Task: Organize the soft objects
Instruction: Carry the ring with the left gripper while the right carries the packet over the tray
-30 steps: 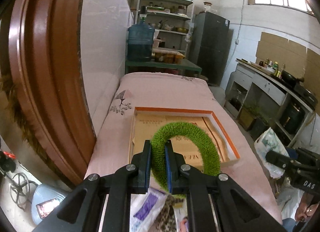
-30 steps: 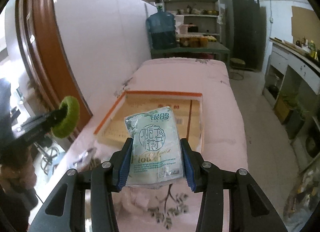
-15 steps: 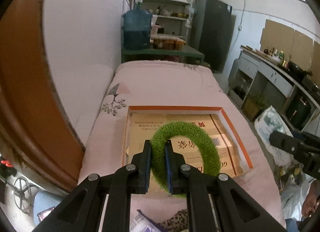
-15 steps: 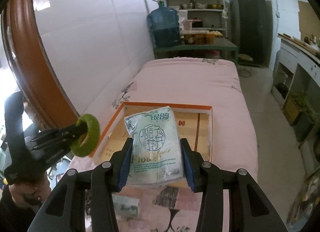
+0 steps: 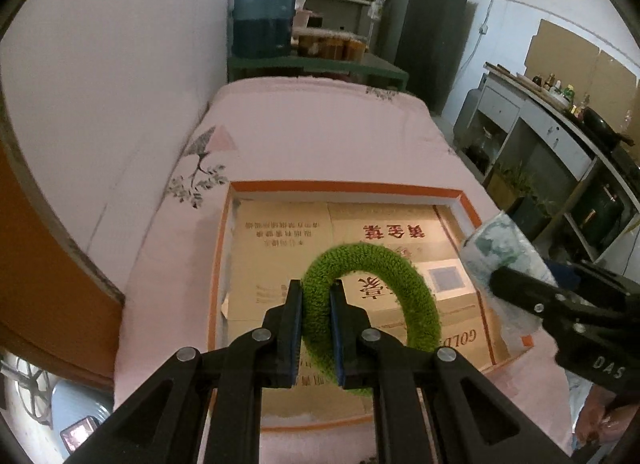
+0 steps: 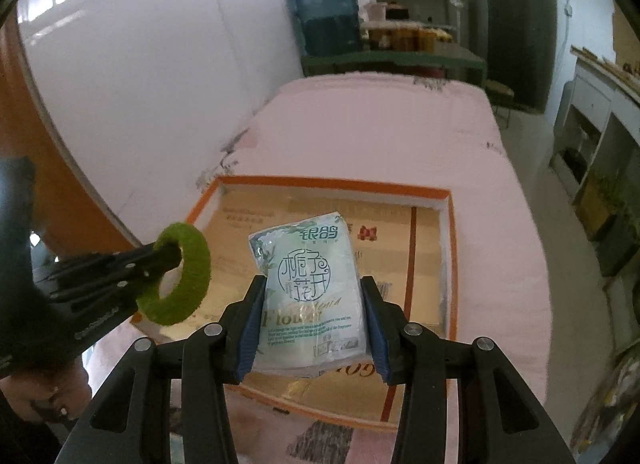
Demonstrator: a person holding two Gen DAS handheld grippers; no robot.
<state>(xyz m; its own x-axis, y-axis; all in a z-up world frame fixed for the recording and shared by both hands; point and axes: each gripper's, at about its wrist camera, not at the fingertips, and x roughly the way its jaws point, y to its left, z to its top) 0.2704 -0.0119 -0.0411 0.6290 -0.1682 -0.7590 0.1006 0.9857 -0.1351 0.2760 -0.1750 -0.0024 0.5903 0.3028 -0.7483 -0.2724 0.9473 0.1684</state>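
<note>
A fuzzy green ring (image 5: 400, 284) hangs above the shallow orange-rimmed box (image 5: 344, 186), pinched by its near side in my left gripper (image 5: 316, 328), which is shut on it. My right gripper (image 6: 314, 304) is shut on a pale green tissue pack (image 6: 312, 288), held over the same box (image 6: 450, 248). In the right wrist view the left gripper (image 6: 168, 260) with the green ring (image 6: 200, 276) sits at the left, over the box's left rim. In the left wrist view the right gripper (image 5: 504, 284) with the tissue pack (image 5: 500, 248) enters from the right.
The box lies on a pink floral sheet (image 5: 320, 132) beside a white wall (image 5: 100, 84). A blue water jug (image 5: 262, 16) and shelves stand beyond the far end. Cabinets (image 5: 560, 168) line the right. Some flat patterned items (image 6: 324, 440) lie on the sheet near me.
Both grippers have moved forward and lower with their loads, from short of the box to above it. The box looks nearer and larger. Both grips are unchanged.
</note>
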